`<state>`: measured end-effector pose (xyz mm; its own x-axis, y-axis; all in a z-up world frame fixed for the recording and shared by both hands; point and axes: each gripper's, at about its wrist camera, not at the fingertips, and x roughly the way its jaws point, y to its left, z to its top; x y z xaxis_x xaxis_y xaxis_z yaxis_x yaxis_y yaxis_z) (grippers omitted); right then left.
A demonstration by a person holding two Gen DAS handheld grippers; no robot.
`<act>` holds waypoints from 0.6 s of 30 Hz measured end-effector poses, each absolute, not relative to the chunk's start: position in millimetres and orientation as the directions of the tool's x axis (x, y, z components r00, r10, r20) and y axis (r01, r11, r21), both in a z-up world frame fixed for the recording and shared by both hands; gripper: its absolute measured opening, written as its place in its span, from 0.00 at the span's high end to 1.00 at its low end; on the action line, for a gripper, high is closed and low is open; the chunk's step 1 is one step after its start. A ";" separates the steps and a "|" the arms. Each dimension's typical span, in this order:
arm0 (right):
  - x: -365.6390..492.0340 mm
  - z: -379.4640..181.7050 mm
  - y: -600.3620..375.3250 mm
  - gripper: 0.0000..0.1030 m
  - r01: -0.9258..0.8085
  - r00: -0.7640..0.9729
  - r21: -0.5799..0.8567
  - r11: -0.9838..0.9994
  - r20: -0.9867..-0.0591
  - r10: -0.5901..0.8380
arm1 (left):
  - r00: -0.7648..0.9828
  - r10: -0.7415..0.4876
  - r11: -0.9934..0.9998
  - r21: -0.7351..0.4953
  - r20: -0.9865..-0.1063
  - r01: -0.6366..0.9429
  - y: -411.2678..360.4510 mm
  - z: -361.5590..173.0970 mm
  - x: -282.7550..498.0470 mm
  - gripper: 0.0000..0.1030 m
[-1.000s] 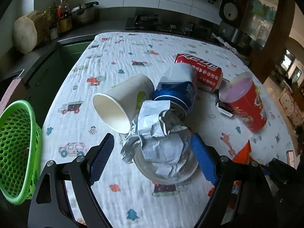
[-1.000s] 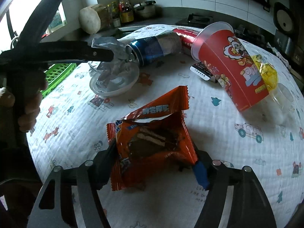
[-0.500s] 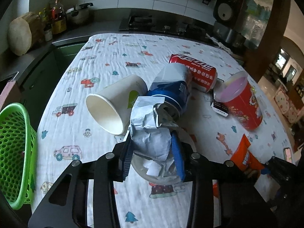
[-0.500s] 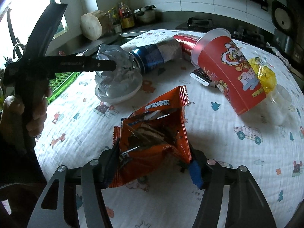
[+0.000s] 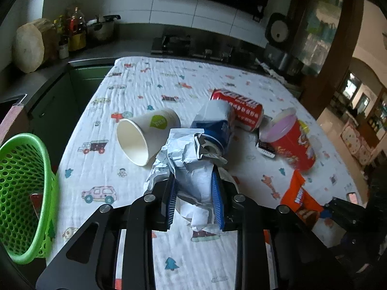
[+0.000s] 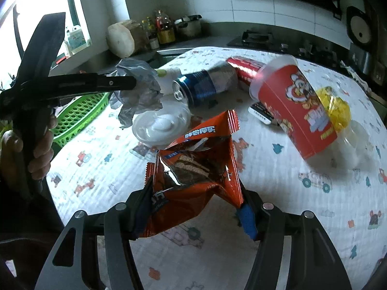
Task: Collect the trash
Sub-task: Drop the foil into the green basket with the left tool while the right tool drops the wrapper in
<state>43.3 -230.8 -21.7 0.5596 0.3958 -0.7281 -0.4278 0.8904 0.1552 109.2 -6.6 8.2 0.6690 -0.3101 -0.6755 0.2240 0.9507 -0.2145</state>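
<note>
White Chinese lettering runs along a red can lying on the worktop, too blurred to read. An orange snack wrapper carries white Chinese characters, likewise unclear. Yellow print marks a red paper cup, illegible.

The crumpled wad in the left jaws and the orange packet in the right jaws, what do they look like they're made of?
Crumpled wad: probably paper or thin grey-white film, matte; it holds sharp creases and folds, though the right wrist view makes it look slightly translucent.
Orange packet: likely plastic-foil laminate, glossy; it shows shiny glints, a silvery torn inside and a crimped seal edge.
</note>
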 end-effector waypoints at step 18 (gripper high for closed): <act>61.0 16.0 -149.9 0.42 -0.561 0.539 0.153 0.814 -0.678 0.499 | 0.799 -0.110 0.979 -0.203 -0.591 -0.015 126.8 50.6 66.8 0.75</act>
<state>61.0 -149.9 16.0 0.5392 0.4992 -0.6782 -0.5608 0.8137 0.1530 66.8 126.8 50.6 0.7990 -0.1102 -0.5911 -0.0151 0.9791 -0.2030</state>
